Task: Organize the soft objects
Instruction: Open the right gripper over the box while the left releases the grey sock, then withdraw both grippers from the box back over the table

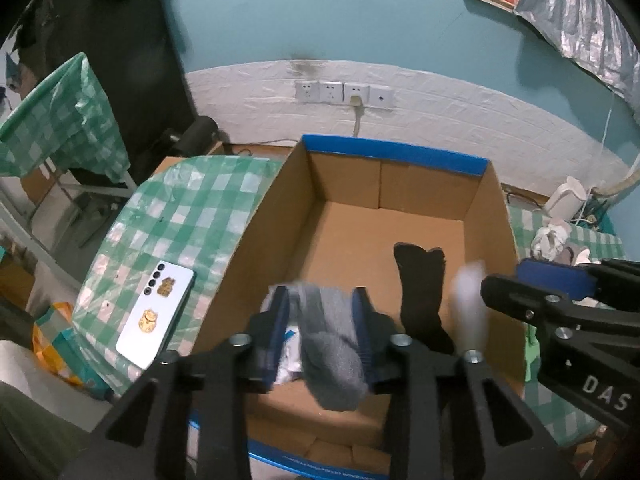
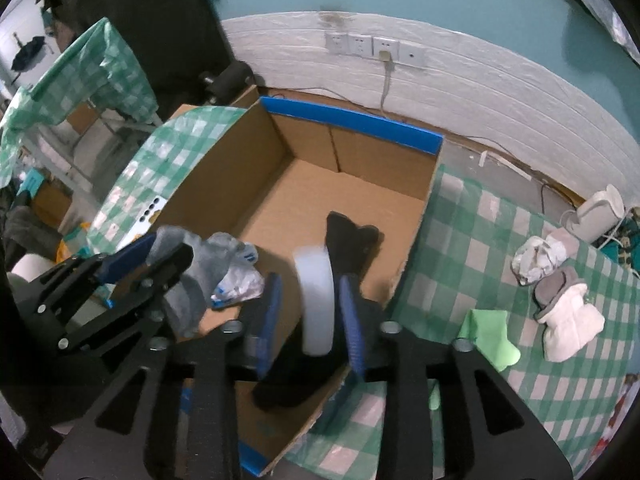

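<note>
Grey sock hanging loose between the spread pads of the left claw, long axis running down and toward the near wall of the cardboard box, toe end lowest and already inside the rim. Released rather than clamped, going by the gap on the left pad's side. White sock likewise upright and blurred between the parted pads of the right claw, daylight on both sides, so released too, directly over the near right part of the box floor. Just beyond it, flat on the floor, a black sock with its long axis near to far; to the left, a crumpled white-and-blue piece under the grey one. Far half of the box bare, walls tall on the left and right, so straight up and back probably the cleanest way out. Remaining soft things, a green cloth and pale fleecy socks, on the counter to the right of the box: nearer the right claw, well apart from the left. Phone on the left side, best avoided.
</note>
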Tool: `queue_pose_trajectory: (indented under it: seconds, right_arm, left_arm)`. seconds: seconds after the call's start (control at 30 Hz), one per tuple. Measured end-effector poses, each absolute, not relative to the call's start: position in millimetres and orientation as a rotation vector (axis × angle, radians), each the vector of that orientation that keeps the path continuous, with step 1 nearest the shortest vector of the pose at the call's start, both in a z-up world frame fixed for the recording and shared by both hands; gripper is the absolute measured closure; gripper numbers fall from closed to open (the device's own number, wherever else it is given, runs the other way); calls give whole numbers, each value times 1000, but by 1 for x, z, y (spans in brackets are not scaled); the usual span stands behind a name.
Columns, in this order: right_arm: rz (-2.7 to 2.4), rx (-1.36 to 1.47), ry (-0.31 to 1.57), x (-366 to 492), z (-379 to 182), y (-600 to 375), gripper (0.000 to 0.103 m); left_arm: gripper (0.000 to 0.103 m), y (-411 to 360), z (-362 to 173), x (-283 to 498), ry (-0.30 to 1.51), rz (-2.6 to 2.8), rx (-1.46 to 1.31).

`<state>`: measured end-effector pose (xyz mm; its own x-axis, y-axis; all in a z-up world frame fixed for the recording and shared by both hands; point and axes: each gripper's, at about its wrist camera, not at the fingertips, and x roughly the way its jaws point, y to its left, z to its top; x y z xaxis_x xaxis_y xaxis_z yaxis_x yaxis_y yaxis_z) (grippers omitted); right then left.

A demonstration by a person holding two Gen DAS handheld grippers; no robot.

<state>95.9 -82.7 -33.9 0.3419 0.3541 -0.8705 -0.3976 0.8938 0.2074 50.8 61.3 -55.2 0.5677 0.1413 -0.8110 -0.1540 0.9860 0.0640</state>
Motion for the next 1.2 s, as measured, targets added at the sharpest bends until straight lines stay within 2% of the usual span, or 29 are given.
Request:
queue_pose_trajectory:
  seconds: [0.03,0.1,0.3,0.37,0.4,0.53,1.2]
  right_arm:
    - [486,-43,1117,95,-34,-84,59]
    - [474,-41,1110,94,-33,-87,55]
    - [449,-32,1104,94,-31,-98,52]
    - [441,-26,1103,95,-31,-103,52]
    - [437,-24,1103,95,-32,-105,51]
    - [413,-16,1105,96,-33,-115,48]
    - [301,30,1119,91,-40,-179,46]
  left_arm:
    - [62,61,-55,50,945,180,-11]
    - [57,61,-54,49,939,185,-4]
    - [54,60,-53,50,941,183,-7]
    - [45,60,-53,50,946,180,-12]
    - [44,59,-53,50,946,177,-14]
    - [43,54,-50,49,933,159,-16]
    - [43,-4,-40,56,908,58,46]
